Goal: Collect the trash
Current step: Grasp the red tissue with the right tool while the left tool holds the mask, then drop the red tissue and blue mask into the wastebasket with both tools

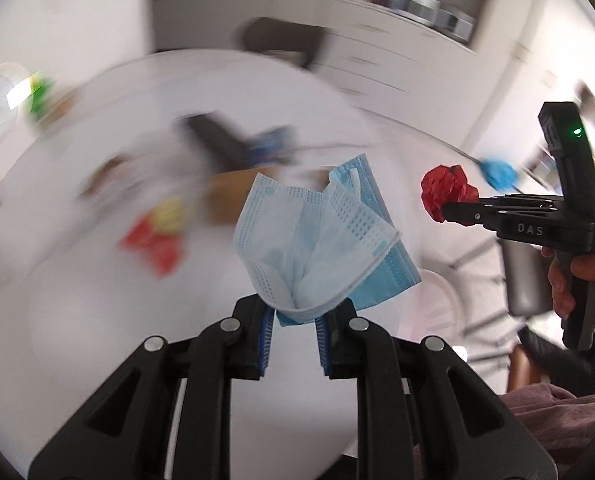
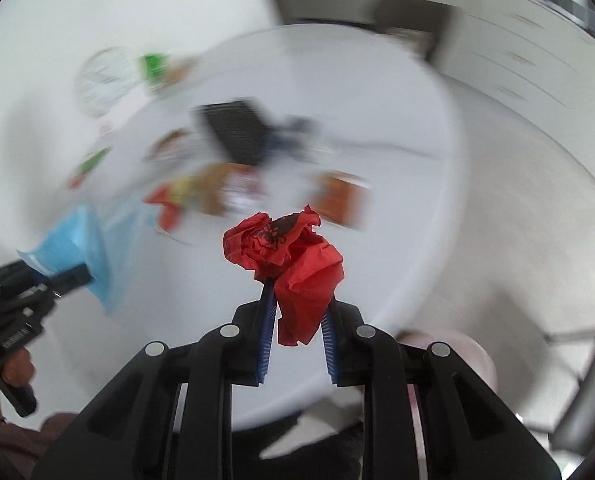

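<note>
Left gripper (image 1: 295,314): jaws clamped on the lower edge of a crumpled light-blue face mask (image 1: 321,236), which stands above the round white table (image 1: 57,320). Right gripper (image 2: 297,312): jaws pinched narrow on a crumpled red paper ball (image 2: 293,256), held over the table near its 5 o'clock rim. Blurred litter lies on the tabletop at 10 to 12 o'clock of the paper ball; individual items cannot be identified
</note>
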A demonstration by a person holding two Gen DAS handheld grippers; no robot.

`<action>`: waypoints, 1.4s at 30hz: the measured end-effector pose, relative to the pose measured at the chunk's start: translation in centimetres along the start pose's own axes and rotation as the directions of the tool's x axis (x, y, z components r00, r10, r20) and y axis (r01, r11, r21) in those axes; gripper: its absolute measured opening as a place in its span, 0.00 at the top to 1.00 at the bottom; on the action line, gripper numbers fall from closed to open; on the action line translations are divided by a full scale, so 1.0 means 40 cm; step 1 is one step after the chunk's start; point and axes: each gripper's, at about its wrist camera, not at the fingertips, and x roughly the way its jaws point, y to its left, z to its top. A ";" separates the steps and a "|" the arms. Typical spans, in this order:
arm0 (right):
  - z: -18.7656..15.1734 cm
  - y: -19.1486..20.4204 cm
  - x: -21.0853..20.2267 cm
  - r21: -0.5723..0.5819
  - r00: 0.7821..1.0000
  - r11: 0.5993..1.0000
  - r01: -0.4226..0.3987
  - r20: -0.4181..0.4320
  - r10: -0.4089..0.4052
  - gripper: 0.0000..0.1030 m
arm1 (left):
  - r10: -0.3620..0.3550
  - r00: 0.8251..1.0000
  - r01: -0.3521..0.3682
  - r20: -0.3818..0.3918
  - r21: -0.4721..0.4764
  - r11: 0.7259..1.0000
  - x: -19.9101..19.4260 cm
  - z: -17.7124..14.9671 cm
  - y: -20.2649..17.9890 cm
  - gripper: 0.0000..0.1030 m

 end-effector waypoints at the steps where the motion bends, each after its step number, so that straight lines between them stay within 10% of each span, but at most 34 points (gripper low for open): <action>1: -0.022 -0.049 -0.021 0.032 0.999 0.999 0.034 0.001 -0.034 0.79 | -0.031 0.999 0.032 -0.012 0.044 0.999 0.020 0.014 -0.045 0.82; 10: -0.238 -0.401 -0.176 0.284 0.968 0.928 0.242 -0.007 -0.250 0.78 | -0.250 0.928 0.335 -0.275 0.324 0.885 0.290 0.055 -0.489 0.79; 16: -0.307 -0.480 -0.189 0.340 0.973 0.914 0.223 -0.012 -0.233 0.77 | -0.216 0.893 0.359 -0.394 0.337 0.870 0.421 0.031 -0.620 0.37; 27: -0.355 -0.491 -0.084 0.258 0.989 0.956 0.138 -0.079 -0.122 0.68 | -0.112 0.963 0.163 -0.243 0.199 0.966 0.298 0.106 -0.556 0.07; 31: -0.367 -0.473 -0.033 0.242 0.982 0.957 0.163 -0.139 -0.132 0.09 | -0.069 0.982 0.085 -0.178 0.088 0.992 0.235 0.137 -0.490 0.07; 42: -0.282 -0.446 -0.092 0.340 0.983 0.923 0.182 -0.042 -0.178 0.02 | -0.003 0.992 0.001 -0.128 -0.010 1.000 0.147 0.125 -0.356 0.07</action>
